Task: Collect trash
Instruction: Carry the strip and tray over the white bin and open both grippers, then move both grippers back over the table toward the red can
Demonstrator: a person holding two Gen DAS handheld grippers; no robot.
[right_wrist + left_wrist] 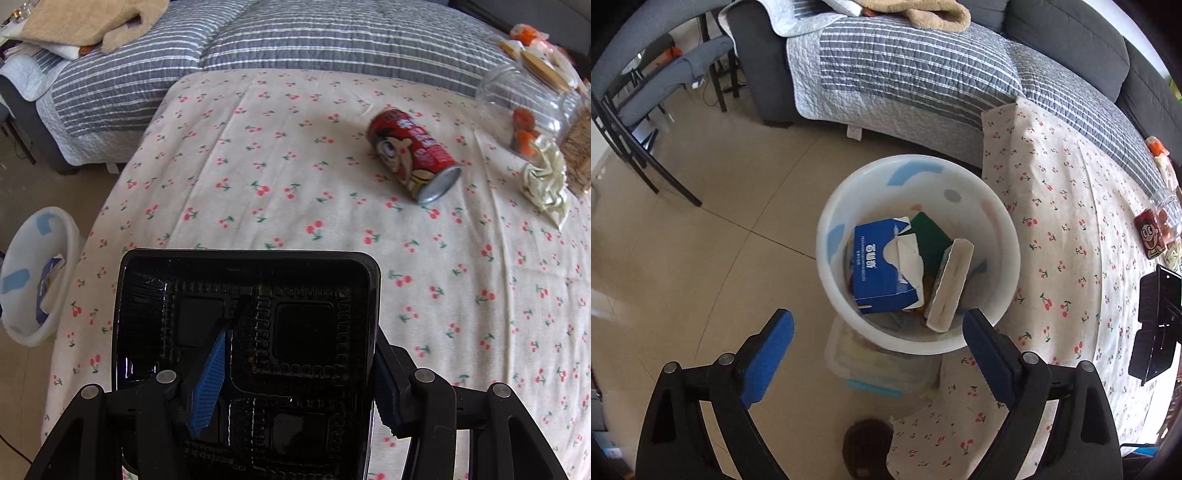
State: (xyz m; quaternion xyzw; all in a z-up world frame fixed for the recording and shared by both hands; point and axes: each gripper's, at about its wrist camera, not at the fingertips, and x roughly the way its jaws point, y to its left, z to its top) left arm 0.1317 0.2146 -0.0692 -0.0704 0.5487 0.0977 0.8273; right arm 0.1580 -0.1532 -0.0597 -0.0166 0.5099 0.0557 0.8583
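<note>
A white trash bin (1004,258) stands on the floor beside the cherry-print table; it holds a torn blue tissue box (875,269), a white foam piece (951,284) and green packaging. My left gripper (879,328) is open and empty, just above the bin's near rim. My right gripper (299,369) is shut on a black plastic food tray (306,325), held above the table; the tray also shows in the left wrist view (1156,325). A red drink can (413,155) lies on its side on the table. The bin shows at left in the right wrist view (22,251).
The cherry-print tablecloth (295,184) covers the table. A clear glass jar (524,107), crumpled wrapper (546,181) and snack packets lie at its far right. A grey striped sofa (905,74) is behind. A clear lidded box (871,369) sits under the bin. Chairs (646,110) stand left.
</note>
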